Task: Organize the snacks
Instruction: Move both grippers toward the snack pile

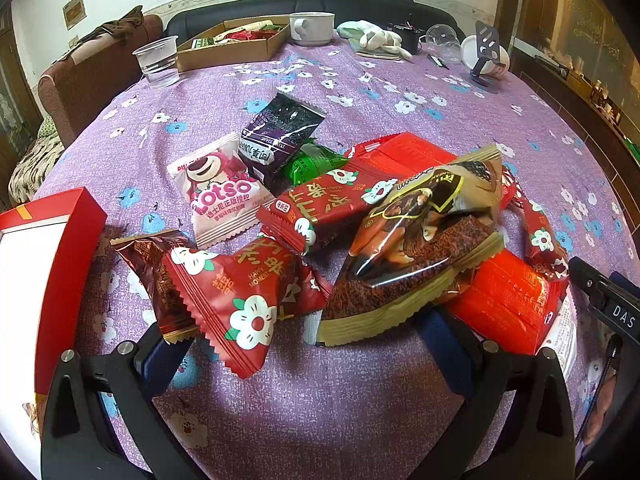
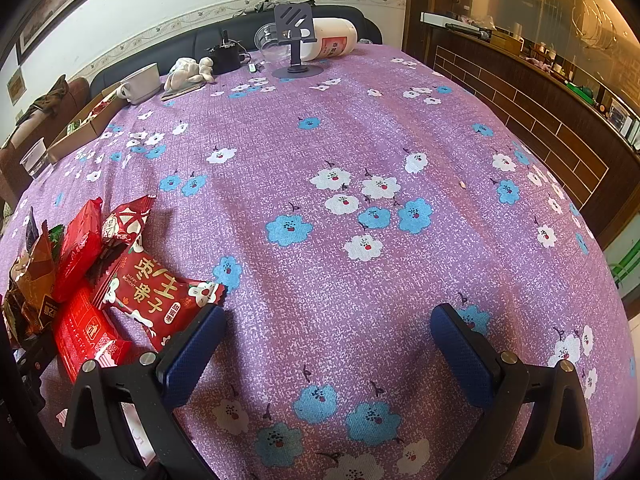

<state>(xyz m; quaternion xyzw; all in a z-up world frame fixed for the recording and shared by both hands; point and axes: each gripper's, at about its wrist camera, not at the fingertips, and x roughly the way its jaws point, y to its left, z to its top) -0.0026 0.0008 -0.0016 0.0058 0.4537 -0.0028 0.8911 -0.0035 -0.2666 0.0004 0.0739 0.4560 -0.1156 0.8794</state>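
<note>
A pile of snack packets lies on the purple flowered tablecloth (image 1: 320, 400). In the left wrist view I see a pink Lotso packet (image 1: 218, 192), a dark purple packet (image 1: 276, 140), a green packet (image 1: 312, 162), red flowered packets (image 1: 244, 300), a brown chocolate packet (image 1: 416, 248) and orange-red packs (image 1: 504, 300). My left gripper (image 1: 308, 344) is open and empty, its fingers under the near edge of the pile. My right gripper (image 2: 328, 336) is open and empty over bare cloth, right of a red flowered packet (image 2: 156, 296) and red packs (image 2: 80, 248).
A red and white box (image 1: 40, 264) stands at the left. At the far edge are a cardboard tray (image 1: 236, 46), a plastic cup (image 1: 158, 62), a white mug (image 1: 312, 28), a phone stand (image 2: 296, 44), a clear bowl and a white bottle (image 2: 332, 42).
</note>
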